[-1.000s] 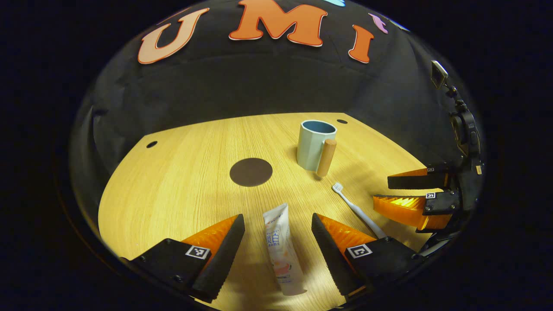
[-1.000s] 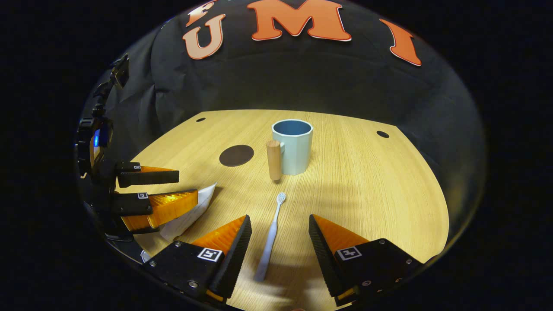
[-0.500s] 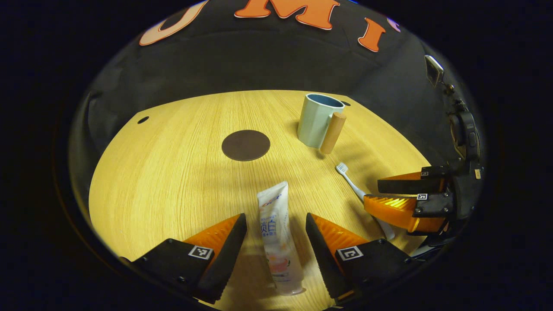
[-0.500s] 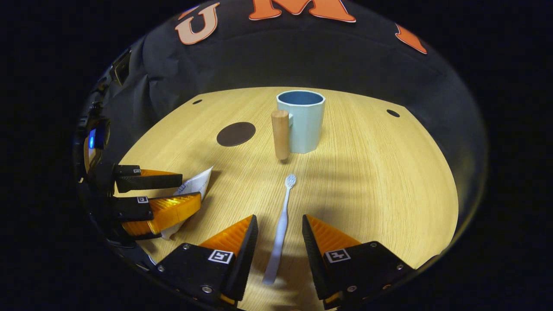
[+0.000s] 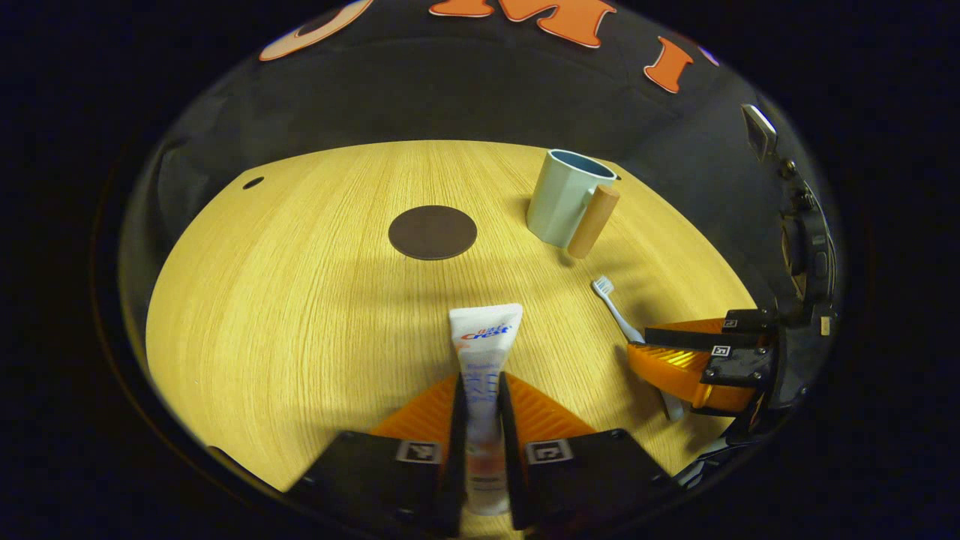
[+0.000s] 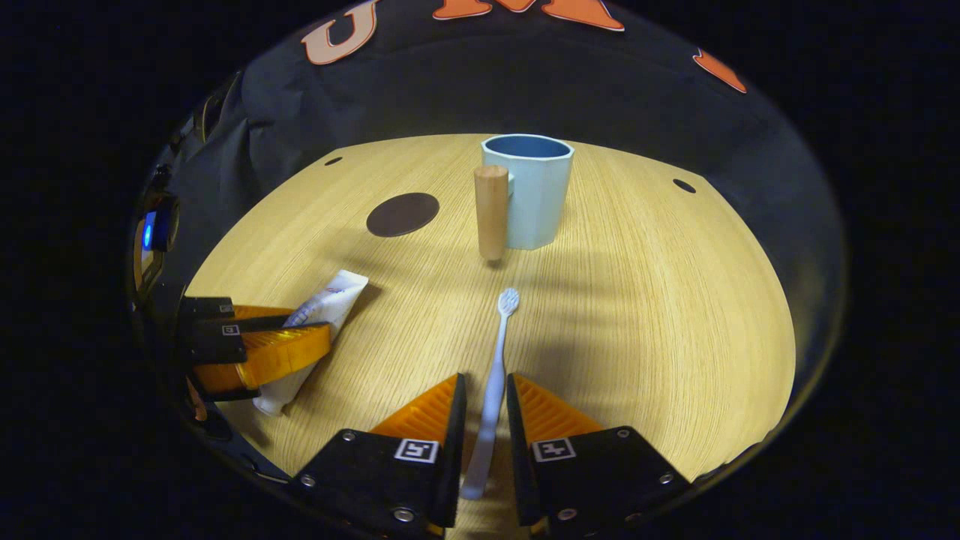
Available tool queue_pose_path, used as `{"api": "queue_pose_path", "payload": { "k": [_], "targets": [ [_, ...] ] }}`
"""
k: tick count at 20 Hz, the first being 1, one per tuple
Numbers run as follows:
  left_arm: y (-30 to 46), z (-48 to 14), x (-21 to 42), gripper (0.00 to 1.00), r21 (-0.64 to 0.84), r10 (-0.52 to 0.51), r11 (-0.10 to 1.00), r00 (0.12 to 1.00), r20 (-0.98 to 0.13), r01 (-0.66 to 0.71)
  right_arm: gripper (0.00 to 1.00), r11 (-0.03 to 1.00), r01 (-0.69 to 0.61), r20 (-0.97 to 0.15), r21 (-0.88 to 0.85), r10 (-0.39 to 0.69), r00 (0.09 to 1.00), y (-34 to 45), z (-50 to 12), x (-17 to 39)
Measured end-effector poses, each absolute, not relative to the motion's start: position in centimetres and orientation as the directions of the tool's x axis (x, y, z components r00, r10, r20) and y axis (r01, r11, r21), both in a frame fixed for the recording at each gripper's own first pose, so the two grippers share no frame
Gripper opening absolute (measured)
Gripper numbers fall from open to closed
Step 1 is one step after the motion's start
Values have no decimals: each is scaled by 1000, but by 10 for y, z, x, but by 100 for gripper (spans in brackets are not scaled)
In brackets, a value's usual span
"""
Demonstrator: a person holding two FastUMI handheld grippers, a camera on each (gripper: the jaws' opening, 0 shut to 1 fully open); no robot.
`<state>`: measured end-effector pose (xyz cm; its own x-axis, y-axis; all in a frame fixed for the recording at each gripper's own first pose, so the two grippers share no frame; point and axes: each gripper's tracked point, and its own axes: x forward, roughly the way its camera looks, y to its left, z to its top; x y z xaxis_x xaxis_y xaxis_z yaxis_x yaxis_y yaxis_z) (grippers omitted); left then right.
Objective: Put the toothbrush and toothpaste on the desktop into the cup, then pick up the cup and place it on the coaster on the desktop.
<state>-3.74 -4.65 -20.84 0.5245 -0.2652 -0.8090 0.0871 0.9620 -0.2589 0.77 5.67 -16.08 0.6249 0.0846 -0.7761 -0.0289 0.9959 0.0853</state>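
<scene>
Right gripper view: pale-blue faceted cup [image 6: 531, 191] stands empty; right gripper [image 6: 486, 394] pinches white toothbrush [image 6: 496, 375], left gripper [image 5: 480, 394] pinches white toothpaste tube [image 5: 484, 352].

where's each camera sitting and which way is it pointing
Left gripper view: rides on the left gripper, looking forward and down over the desk along the toothpaste; its own two fingers show.
Right gripper view: rides on the right gripper, looking along the toothbrush toward the cup; its own two fingers show.
Shared: cup, coaster, toothpaste, toothbrush, and each other's gripper.
</scene>
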Motion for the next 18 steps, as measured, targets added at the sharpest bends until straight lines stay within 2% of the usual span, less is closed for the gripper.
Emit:
{"api": "queue_pose_path", "payload": {
  "k": [1,2,3,4,7,18],
  "targets": [
    [-46,-207,-38,24,-264,-272,960,529,-804,92,26,996,-17,-774,93,83,627,55,-161,10],
    [-47,-206,-40,24,-272,-276,958,525,-805,87,17,995,-6,-770,103,84,632,54,-161,11],
    [-51,-212,-35,19,-275,-280,957,528,-802,90,14,993,-1,-768,114,89,635,55,-162,13],
    [-50,-210,-36,19,-280,-283,956,531,-799,88,10,993,-2,-765,117,91,637,56,-162,13],
    [-53,-208,-36,14,-299,-300,950,537,-788,92,7,992,-10,-754,127,103,648,58,-159,14],
    [-42,-181,-31,14,-294,-289,951,611,-737,95,6,984,-15,-601,177,120,790,45,-123,33]
  ]
}}
